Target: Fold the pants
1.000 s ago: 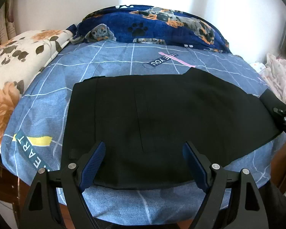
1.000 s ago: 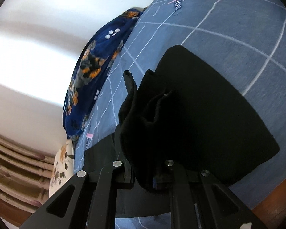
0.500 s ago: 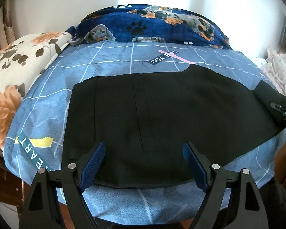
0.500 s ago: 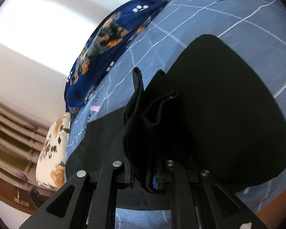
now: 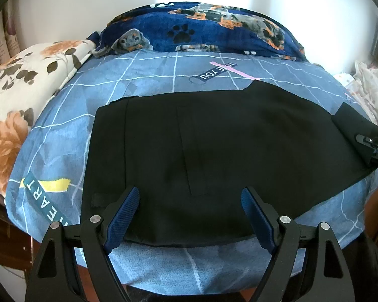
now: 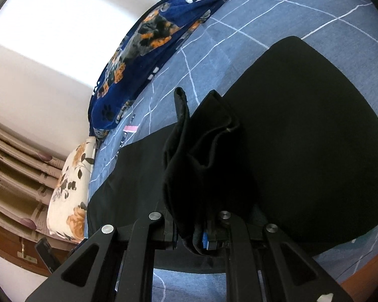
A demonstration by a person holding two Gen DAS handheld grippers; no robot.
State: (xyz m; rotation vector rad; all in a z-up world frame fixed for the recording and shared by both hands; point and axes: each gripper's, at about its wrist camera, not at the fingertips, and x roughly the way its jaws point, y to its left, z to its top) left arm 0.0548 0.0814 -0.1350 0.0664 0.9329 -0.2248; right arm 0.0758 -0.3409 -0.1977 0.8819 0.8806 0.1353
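Observation:
Black pants [image 5: 214, 151] lie spread flat across a blue checked bedsheet [image 5: 143, 75]. My left gripper [image 5: 190, 216] hovers open over the near hem, its blue pads [image 5: 124, 214] wide apart with nothing between them. At the right edge of the left wrist view my right gripper [image 5: 373, 146] holds the lifted end of the pants. In the right wrist view that gripper [image 6: 192, 239] is shut on a bunched, raised fold of the pants [image 6: 201, 156], and the rest of the cloth [image 6: 302, 138] lies flat behind it.
A navy dog-print blanket [image 5: 209, 32] lies along the far side of the bed by the white wall. A floral pillow [image 5: 17, 95] sits at the left and pale crumpled cloth [image 5: 370, 93] at the right. The wooden bed edge [image 6: 360, 279] shows below the sheet.
The right gripper has carried its bunched end of the pants further over the bed and rolled, so the bed sits differently in its view. The left gripper stays put, still open.

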